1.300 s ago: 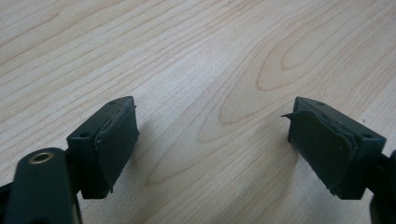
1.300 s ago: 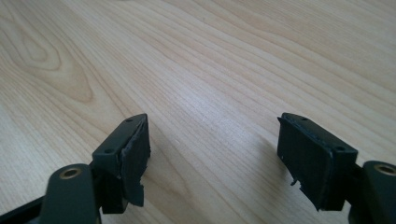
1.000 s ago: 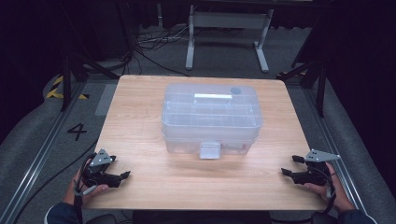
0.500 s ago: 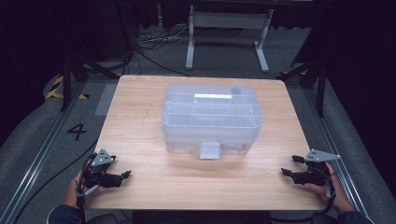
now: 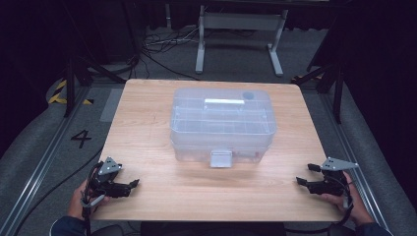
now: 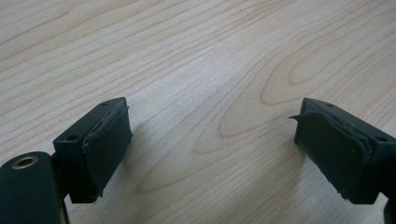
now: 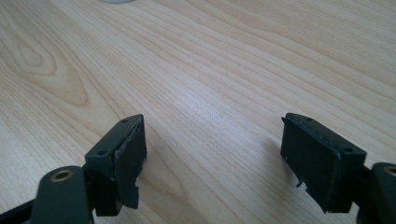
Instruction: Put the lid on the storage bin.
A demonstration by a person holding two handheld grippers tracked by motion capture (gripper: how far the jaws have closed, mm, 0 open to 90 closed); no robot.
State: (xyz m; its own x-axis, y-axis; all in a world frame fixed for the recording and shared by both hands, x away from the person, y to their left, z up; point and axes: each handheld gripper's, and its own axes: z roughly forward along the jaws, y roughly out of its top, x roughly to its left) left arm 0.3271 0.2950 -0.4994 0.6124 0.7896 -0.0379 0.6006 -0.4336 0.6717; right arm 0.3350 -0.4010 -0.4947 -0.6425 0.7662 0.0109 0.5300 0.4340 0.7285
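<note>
A clear plastic storage box [image 5: 221,123] with a closed lid and a front latch [image 5: 221,158] sits in the middle of the wooden table [image 5: 147,123]. My left gripper [image 5: 132,187] rests low over the table's near left corner, jaws pointing right toward the centre. In the left gripper view it [image 6: 212,112] stands open over bare wood, nothing between the pads [image 6: 109,144]. My right gripper [image 5: 305,175] hovers at the near right corner, pointing left. In the right gripper view it [image 7: 212,121] is open too, with bare wood between its jaws. Both are well apart from the box.
Bare wood lies between the box and the table's near edge. Behind the table stand a metal frame [image 5: 238,22] and loose cables [image 5: 157,49] on the grey floor. A floor marking "4" [image 5: 81,138] sits left of the table.
</note>
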